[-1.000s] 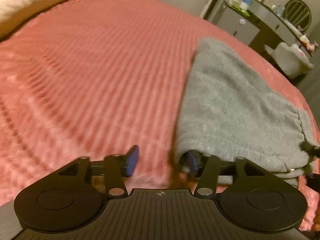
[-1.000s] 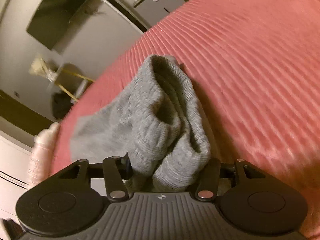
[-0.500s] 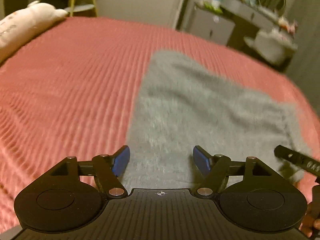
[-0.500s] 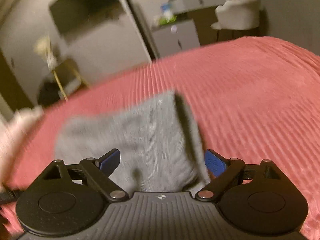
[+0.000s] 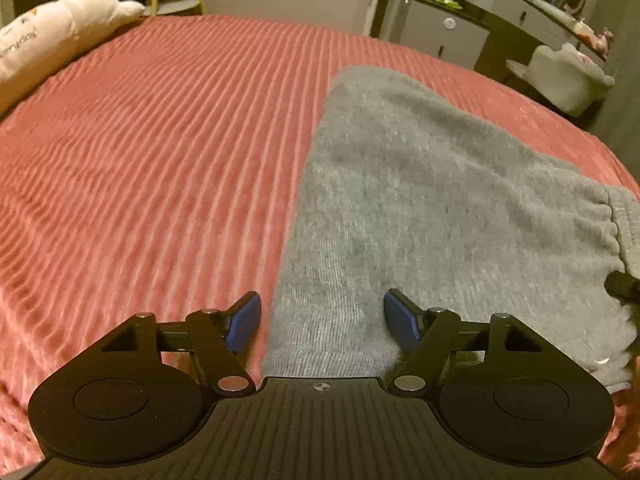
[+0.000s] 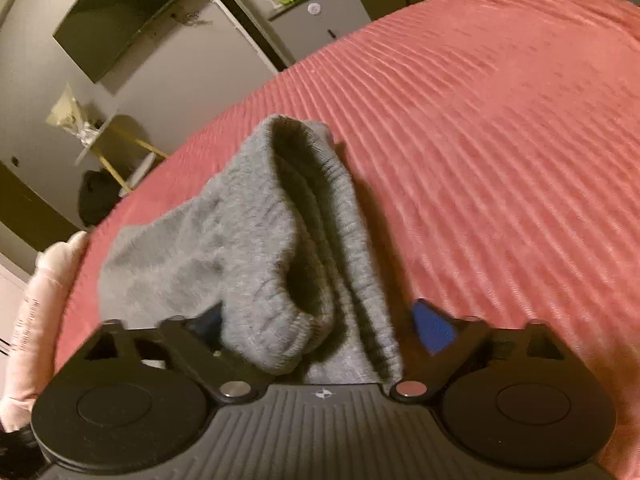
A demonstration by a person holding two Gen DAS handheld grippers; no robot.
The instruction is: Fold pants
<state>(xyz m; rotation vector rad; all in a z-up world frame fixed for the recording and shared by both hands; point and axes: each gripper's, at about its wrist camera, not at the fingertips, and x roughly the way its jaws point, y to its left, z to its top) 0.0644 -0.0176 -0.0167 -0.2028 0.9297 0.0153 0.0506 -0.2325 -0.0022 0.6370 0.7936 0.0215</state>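
Pants (image 5: 420, 208) folded on bedspread (image 5: 160, 140), left tool (image 5: 322, 320) wide, empty; right tool (image 6: 320, 322) closing around cuff edge, ungripped.

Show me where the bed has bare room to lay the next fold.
Free: the pink bedspread between the white pillow and the grey pants' left edge; in the right wrist view, also right of the waistband. Crowded: the near edge, where both tools straddle the cloth.
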